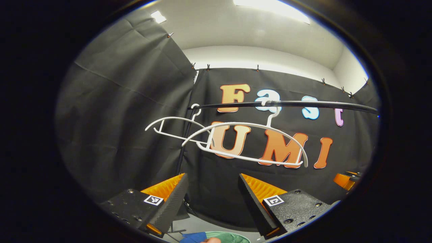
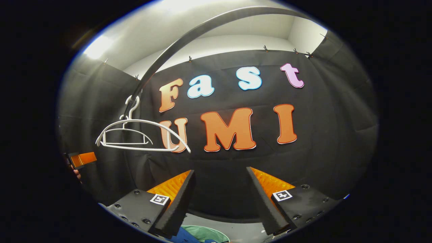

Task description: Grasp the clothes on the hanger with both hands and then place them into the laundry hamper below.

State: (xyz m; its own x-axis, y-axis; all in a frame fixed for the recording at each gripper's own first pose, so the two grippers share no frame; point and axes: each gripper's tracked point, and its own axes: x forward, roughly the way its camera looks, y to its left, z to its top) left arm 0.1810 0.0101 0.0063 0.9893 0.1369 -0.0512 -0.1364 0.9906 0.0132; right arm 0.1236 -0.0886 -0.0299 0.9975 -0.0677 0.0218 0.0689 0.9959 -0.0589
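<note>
Two bare white hangers hang from a black rail (image 1: 303, 104): a near hanger (image 1: 249, 125) and a farther hanger (image 1: 168, 118). In the right gripper view the hangers (image 2: 141, 120) sit at the left. My left gripper (image 1: 212, 178) is open and holds nothing, a little below the hangers. My right gripper (image 2: 221, 170) is also open and empty, facing the booth wall. Far below, a blue garment (image 1: 194, 237) lies at the green hamper (image 1: 233, 237); the garment (image 2: 184, 235) and hamper (image 2: 206, 233) also appear low in the right gripper view.
The rail (image 2: 189, 35) arcs overhead in the right gripper view. The other gripper (image 1: 346, 180) shows at the far right of the left gripper view. A fingertip of a hand (image 1: 212, 240) peeks in beside the garment. Black cloth walls close in behind and to the left.
</note>
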